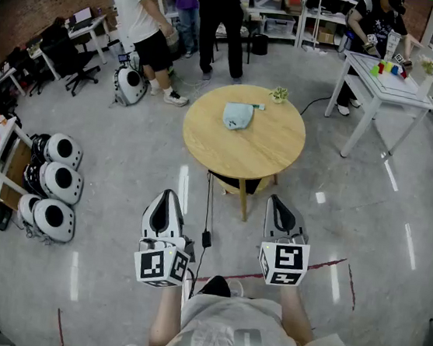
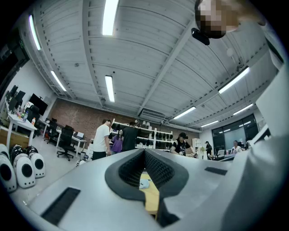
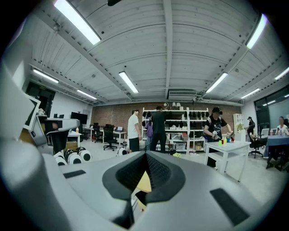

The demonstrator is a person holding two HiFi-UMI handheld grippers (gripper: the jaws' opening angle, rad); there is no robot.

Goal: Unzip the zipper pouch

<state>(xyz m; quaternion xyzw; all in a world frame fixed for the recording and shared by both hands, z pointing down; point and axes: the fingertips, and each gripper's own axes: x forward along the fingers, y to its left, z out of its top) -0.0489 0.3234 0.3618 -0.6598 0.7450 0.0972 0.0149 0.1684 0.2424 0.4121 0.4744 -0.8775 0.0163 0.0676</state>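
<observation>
Workshop floor with a round wooden table (image 1: 204,149). The pouch (image 1: 238,115) lies near the table's middle. Left gripper (image 1: 166,204) and right gripper (image 1: 278,213): jaws closed, empty, well short of the pouch.

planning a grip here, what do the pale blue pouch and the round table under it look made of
Pale blue zipper pouch: probably soft fabric, matte, judging by its slumped, irregular outline.
Round light tan table: looks like wood or wood veneer with a smooth, low-sheen finish and an even tan colour. The grain is too small to tell.
</observation>
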